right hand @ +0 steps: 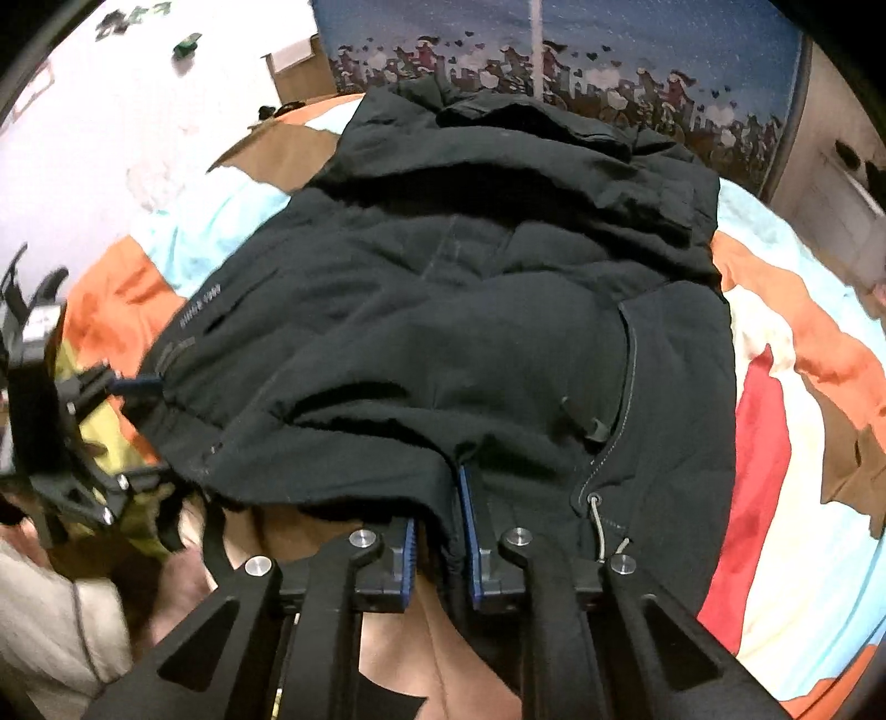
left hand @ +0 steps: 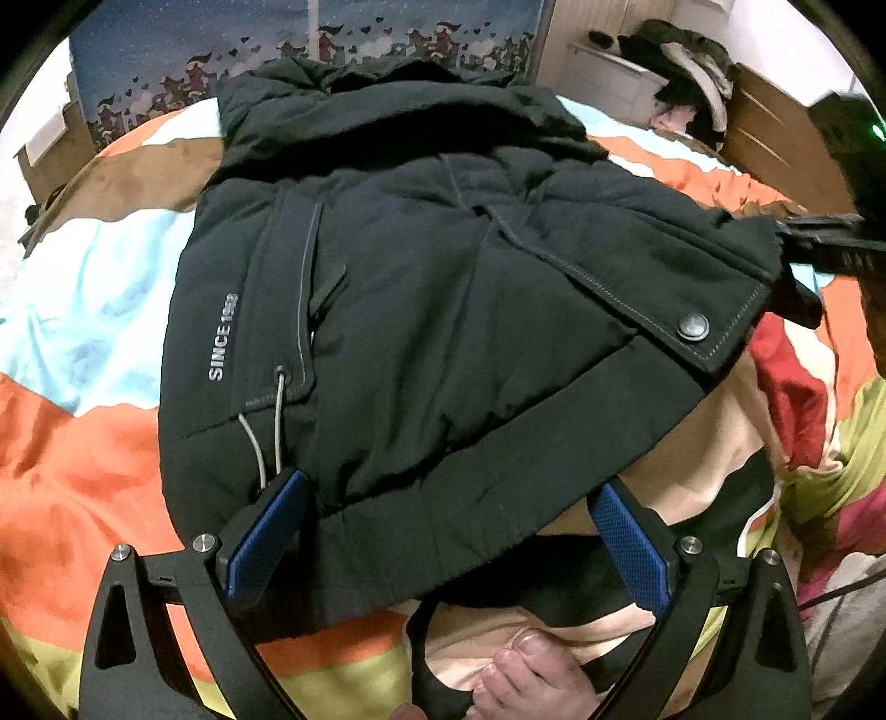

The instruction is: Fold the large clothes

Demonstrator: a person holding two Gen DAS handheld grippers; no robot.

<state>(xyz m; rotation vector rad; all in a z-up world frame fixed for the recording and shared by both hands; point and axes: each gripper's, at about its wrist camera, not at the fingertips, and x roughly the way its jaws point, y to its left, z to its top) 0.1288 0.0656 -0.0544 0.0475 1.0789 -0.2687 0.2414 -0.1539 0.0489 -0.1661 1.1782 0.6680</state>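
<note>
Bare toes (left hand: 531,673) show at the bottom edge under the left gripper (left hand: 443,531), which tilts steeply down w/ blue-padded fingers (left hand: 266,531) spread wide, clamping nothing, over the hem of the black jacket (left hand: 443,310). Jacket, printed "SINCE 19.." (last digits unclear), lies on the striped bed (left hand: 83,343). Right gripper (right hand: 440,531), also angled down, has fingers pinched tight on the hem fabric.

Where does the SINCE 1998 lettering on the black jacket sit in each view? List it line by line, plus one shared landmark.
Left wrist view: the lettering is left of centre, running up the jacket, sharp.
Right wrist view: the lettering is at the left, small and blurred, near the jacket's left edge.
Shared landmark: the blue patterned hanging behind the bed, along the top of both.
</note>
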